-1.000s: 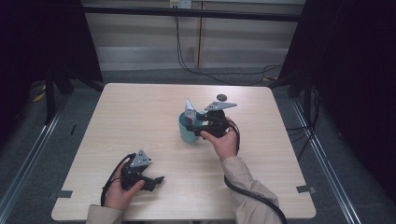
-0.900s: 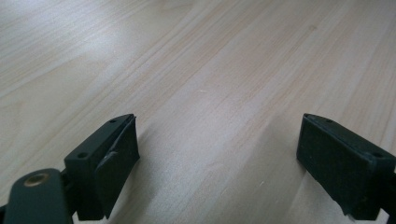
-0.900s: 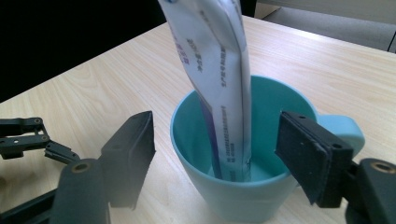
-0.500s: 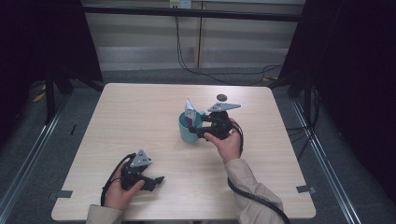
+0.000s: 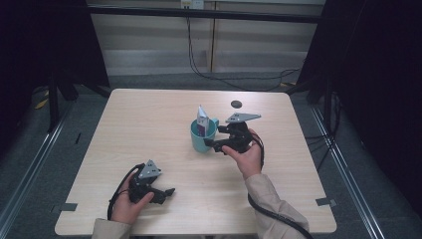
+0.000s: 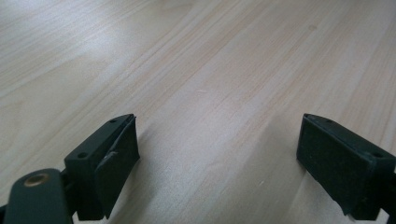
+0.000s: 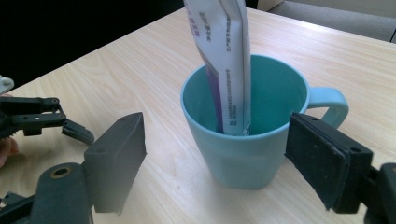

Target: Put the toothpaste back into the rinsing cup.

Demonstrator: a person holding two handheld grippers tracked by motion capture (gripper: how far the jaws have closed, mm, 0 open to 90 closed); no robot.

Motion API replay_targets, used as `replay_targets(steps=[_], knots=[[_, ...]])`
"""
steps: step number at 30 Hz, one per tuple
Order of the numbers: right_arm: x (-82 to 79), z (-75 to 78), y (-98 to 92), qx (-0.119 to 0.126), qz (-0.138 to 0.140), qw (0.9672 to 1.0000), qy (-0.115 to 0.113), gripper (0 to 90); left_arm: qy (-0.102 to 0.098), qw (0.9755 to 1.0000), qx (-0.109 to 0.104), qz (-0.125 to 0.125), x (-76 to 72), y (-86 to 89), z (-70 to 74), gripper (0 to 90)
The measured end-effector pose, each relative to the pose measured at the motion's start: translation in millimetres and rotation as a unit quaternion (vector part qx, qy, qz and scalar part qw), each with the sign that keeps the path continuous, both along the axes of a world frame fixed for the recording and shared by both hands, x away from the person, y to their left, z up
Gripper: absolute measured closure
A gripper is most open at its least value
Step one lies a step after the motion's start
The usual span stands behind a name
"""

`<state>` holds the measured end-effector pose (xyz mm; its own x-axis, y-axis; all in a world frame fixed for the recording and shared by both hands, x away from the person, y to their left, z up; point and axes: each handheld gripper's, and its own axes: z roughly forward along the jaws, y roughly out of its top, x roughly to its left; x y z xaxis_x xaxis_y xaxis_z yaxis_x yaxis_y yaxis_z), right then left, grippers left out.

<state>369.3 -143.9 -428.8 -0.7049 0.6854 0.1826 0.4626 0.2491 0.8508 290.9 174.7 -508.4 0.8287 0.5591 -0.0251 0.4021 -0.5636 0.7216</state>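
Teal mug stands upright on our wooden table, near the table's middle and directly ahead of our right gripper, which we hold level with it. In the right gripper view the mug sits just beyond the tips of the two black jaws, centred on the gap between them; the jaws are spread wide, wider than the mug, and neither touches it. Its handle sticks out on the side of the jaw at the right of that view. A white and purple packet stands on end inside the mug, leaning against the wall nearest the gripper and rising well above the rim; in the high view the packet shows the same upright pose.

Our left gripper lies low on the table near the front edge, well apart from the mug and from the right gripper. Its jaws too are wide apart, with bare tabletop between them. Beyond the right gripper, a small dark round spot lies on the table's far part; we cannot tell what it is.
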Motion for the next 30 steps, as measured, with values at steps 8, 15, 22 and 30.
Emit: replay_targets(steps=[8,15,22,30], knots=[[-9.3,-1.0,-8.1,-0.008,0.010,0.9999,0.007,16.2,-0.001,1.0000,0.001,0.000,0.1,0.1,0.1,12.4],[-16.5,-4.0,-19.6,0.009,0.014,0.9998,0.014,15.1,0.000,1.0000,0.000,0.000,0.0,-0.1,0.0,12.5],[-24.3,-6.1,-28.0,0.007,0.018,0.9996,0.019,14.9,0.000,1.0000,0.000,0.000,0.0,-0.1,0.0,12.4],[-30.1,-11.3,-34.1,-0.008,0.023,0.9994,0.024,15.0,-0.002,1.0000,0.001,0.001,0.0,0.0,0.0,12.4]])
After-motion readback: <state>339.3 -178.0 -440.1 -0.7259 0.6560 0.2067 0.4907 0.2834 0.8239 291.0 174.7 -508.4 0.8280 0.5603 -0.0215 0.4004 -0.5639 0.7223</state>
